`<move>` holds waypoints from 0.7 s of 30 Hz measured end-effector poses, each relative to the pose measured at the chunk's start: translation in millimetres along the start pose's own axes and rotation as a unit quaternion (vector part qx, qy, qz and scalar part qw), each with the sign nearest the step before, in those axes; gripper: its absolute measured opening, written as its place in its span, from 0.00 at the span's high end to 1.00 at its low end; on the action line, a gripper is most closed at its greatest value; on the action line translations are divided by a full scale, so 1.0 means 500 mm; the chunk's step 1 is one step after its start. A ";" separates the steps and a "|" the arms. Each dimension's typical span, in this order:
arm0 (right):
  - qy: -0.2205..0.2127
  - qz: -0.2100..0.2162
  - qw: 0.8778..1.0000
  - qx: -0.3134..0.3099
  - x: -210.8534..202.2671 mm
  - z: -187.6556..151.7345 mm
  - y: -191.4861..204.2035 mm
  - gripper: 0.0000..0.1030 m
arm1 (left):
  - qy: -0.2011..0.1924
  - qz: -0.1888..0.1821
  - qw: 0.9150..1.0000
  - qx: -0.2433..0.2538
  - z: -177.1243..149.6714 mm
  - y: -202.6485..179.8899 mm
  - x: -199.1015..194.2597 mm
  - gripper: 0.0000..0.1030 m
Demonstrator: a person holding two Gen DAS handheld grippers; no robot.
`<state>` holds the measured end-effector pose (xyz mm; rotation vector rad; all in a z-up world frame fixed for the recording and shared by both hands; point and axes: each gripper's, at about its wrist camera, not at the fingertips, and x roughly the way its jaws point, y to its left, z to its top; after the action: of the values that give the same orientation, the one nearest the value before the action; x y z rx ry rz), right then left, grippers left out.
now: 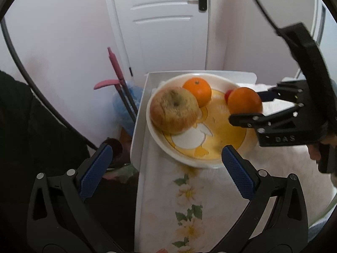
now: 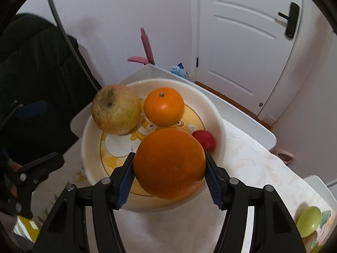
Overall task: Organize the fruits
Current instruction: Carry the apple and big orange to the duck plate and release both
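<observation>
Right wrist view: the white counter (image 2: 248, 109) has a flowery cloth on it, and a big cream bowl (image 2: 212, 109) with a yellow cartoon picture sits on the cloth. The right gripper (image 2: 169, 169) squeezes a big orange (image 2: 168, 162) between its blue pads, just over the near side of the bowl. In the bowl lie a yellow-red apple (image 2: 115, 109), a smaller orange (image 2: 163, 106) beside it, and a little red fruit (image 2: 203, 140) by the far rim. A green fruit (image 2: 308, 223) lies on the cloth, well apart. The left gripper (image 1: 166, 170) is wide open with nothing in it, near the bowl's rim.
</observation>
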<state>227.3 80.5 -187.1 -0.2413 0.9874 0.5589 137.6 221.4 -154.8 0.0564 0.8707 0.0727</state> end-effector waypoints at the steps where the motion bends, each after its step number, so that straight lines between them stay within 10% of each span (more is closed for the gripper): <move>1: 0.002 -0.001 1.000 -0.002 0.009 0.002 0.001 0.44 | 0.002 -0.002 1.000 0.001 -0.005 -0.004 0.000 0.00; 8: -0.005 0.008 1.000 0.012 0.029 -0.003 -0.012 0.40 | 0.005 -0.014 1.000 -0.016 -0.015 -0.009 -0.003 0.00; 11: -0.036 0.022 0.999 0.013 0.007 0.001 -0.012 0.00 | 0.004 -0.014 1.000 -0.015 -0.013 -0.013 -0.008 0.00; 21: -0.050 0.004 0.998 0.035 -0.050 0.011 -0.015 0.00 | 0.007 -0.023 0.999 -0.035 -0.009 -0.002 -0.048 0.00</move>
<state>224.6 68.1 -163.6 -0.1454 0.9094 0.5367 118.8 218.3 -139.1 -0.0304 0.8828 0.0614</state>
